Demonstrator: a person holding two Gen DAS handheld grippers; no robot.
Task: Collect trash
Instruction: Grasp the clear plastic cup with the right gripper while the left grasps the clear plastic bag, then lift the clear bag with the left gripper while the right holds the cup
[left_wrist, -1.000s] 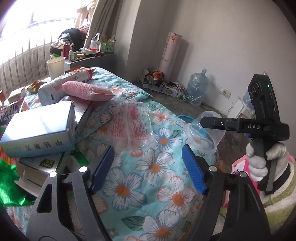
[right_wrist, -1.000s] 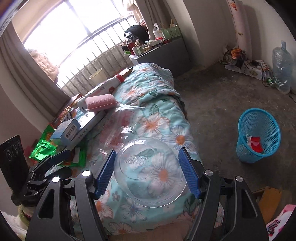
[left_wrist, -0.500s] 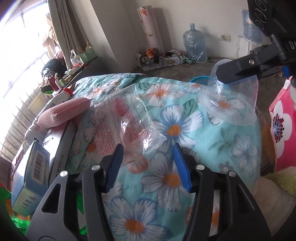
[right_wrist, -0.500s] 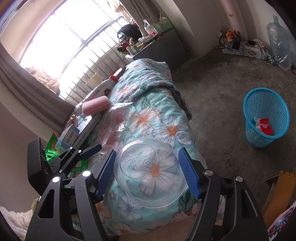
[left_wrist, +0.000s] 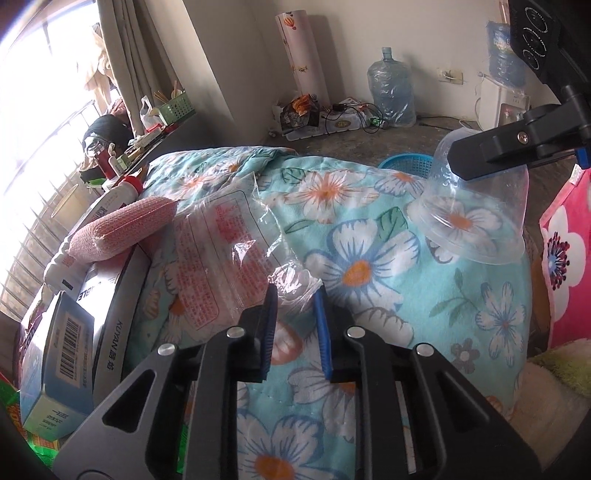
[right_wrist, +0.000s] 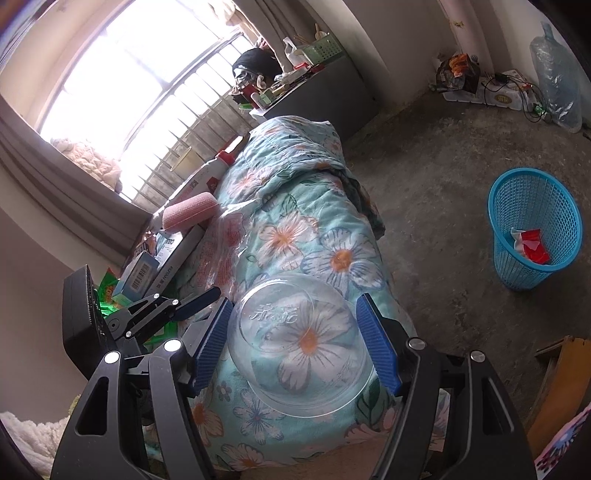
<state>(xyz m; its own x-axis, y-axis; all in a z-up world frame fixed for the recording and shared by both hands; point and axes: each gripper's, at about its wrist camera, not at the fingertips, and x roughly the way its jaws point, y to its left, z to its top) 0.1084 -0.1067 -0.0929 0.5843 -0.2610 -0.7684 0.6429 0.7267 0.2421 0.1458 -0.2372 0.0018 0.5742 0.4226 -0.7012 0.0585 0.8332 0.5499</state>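
On the far left of the flowered quilt (left_wrist: 369, 266) lies a stack of cardboard boxes (left_wrist: 74, 332) with a pink sponge (left_wrist: 122, 225) resting on top, a white bottle with a red cap (left_wrist: 122, 188) behind them. Just right of the boxes a clear plastic bag with red print (left_wrist: 221, 254) lies flat on the quilt; the left gripper (left_wrist: 294, 295) has its blue pads drawn close together about the bag's crumpled near corner, though whether they actually pinch the film cannot be told. Farther right, the right gripper (right_wrist: 297, 343) holds a clear plastic dome lid (right_wrist: 299, 347) between its spread blue pads, both pads lying against the lid's sides; from the left wrist view the lid (left_wrist: 469, 221) hangs above the quilt's edge. Beyond the bed, on the concrete floor to the right, stands a blue mesh wastebasket (right_wrist: 535, 236) with a red and white wrapper (right_wrist: 530, 245) inside it
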